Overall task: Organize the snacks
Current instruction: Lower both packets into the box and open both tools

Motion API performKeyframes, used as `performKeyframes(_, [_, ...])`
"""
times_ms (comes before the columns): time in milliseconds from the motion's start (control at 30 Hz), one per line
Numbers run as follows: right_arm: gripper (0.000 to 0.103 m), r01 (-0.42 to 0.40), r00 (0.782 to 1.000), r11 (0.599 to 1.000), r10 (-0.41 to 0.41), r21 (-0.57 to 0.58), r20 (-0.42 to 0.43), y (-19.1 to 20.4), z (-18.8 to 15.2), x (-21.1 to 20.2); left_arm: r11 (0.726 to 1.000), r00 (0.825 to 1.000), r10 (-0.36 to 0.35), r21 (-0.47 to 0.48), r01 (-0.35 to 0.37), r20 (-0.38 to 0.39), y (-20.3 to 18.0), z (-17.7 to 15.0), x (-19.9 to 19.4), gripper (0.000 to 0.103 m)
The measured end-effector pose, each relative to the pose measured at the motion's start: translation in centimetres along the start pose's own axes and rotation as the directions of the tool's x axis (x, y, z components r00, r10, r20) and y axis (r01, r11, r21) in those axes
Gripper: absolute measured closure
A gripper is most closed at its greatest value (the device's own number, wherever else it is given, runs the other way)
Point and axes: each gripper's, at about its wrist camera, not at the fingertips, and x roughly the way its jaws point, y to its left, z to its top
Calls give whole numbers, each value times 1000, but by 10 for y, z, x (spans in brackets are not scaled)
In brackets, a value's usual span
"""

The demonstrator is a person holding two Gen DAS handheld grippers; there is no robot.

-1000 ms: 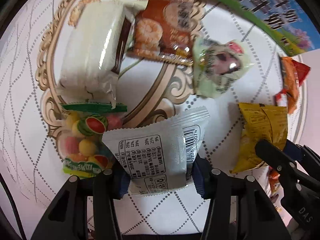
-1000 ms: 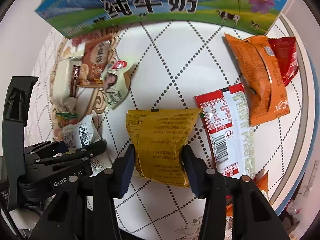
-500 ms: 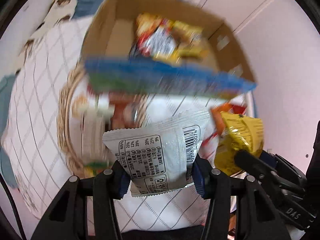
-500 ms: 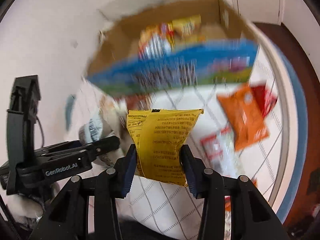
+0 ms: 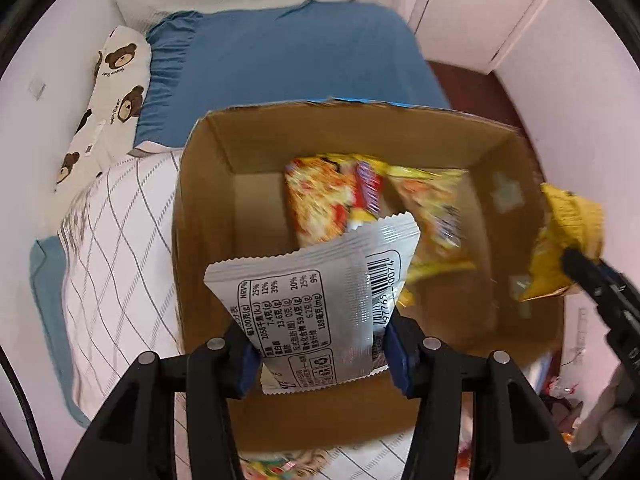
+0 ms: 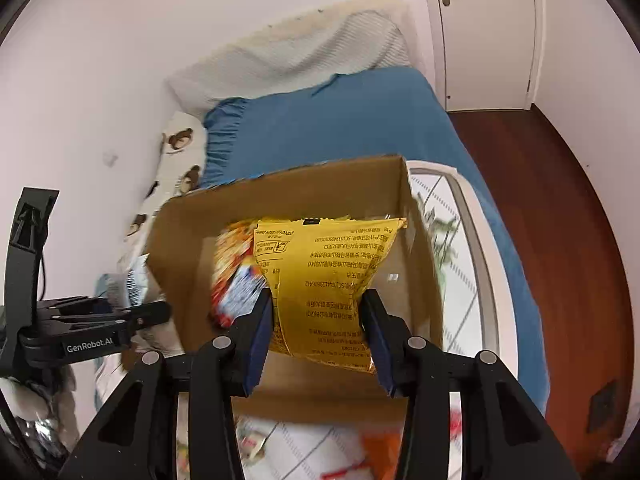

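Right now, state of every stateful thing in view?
left gripper: shut on white snack packet, over box
right gripper: shut on yellow snack packet, over box
cardboard box: open, snacks already inside
door: closed

A bed with a blue fitted sheet occupies the middle of the room, running back toward the far wall. A white ribbed cover lies bunched at its far end. A white pillow printed with brown bears rests along the bed's left side, against the wall. A white quilted cloth with a grey diamond grid lies spread over the near part of the bed. A closed white door with a metal lever handle stands at the far right. Dark reddish wooden flooring runs along the bed's right side.
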Motion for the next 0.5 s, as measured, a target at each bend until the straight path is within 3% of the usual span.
performKeyframes(167, [57, 30, 998, 1000, -29, 9, -54, -11, 36, 45, 998, 996, 55, 8, -55, -70, 15, 35, 37, 54])
performKeyframes(433, [56, 77, 991, 997, -75, 12, -108, -14, 50, 92, 996, 990, 92, -8, -94, -102, 34, 65, 68, 54])
performKeyframes(467, [52, 86, 989, 996, -83, 17, -120, -15, 48, 92, 996, 991, 92, -10, -93, -98, 35, 67, 69, 54])
performKeyframes(500, [28, 95, 985, 995, -91, 17, -146, -16, 48, 99, 996, 992, 89, -15, -90, -95, 37, 69, 71, 53])
